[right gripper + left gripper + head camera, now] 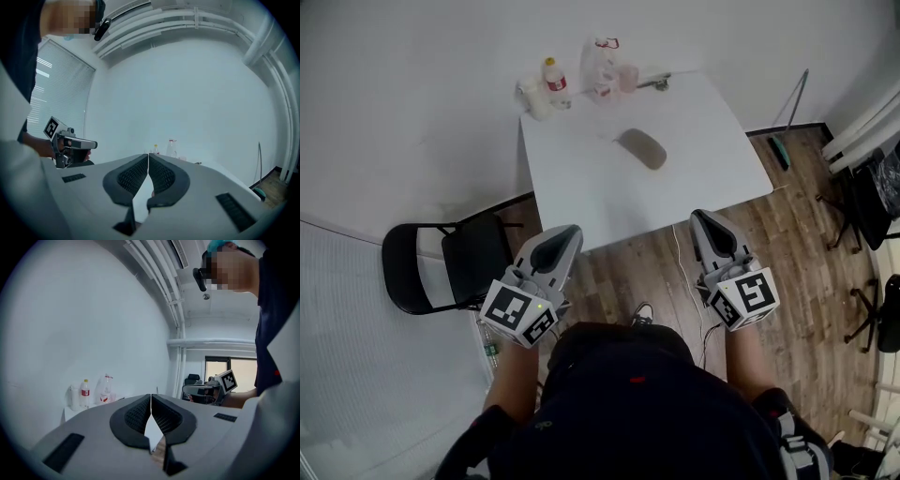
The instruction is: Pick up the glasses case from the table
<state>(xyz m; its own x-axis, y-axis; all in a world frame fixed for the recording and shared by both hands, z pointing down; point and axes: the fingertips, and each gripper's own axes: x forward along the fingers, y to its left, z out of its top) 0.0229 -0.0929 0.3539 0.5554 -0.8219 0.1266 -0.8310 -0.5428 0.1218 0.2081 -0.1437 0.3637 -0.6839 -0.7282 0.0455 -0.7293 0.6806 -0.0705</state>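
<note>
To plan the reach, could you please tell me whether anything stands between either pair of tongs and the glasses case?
Nothing visible does. Only bare white table separates the left tongs and right tongs, both shut, from the glasses case; the bottles stand at the far edge, beyond it.

Bright, even, diffuse lighting is being recorded throughout. Daylight is being admitted through a mildly overexposed window. Both gripper views are being bent and darkened at the edges by wide-angle distortion, and near surfaces are being rendered soft.
</note>
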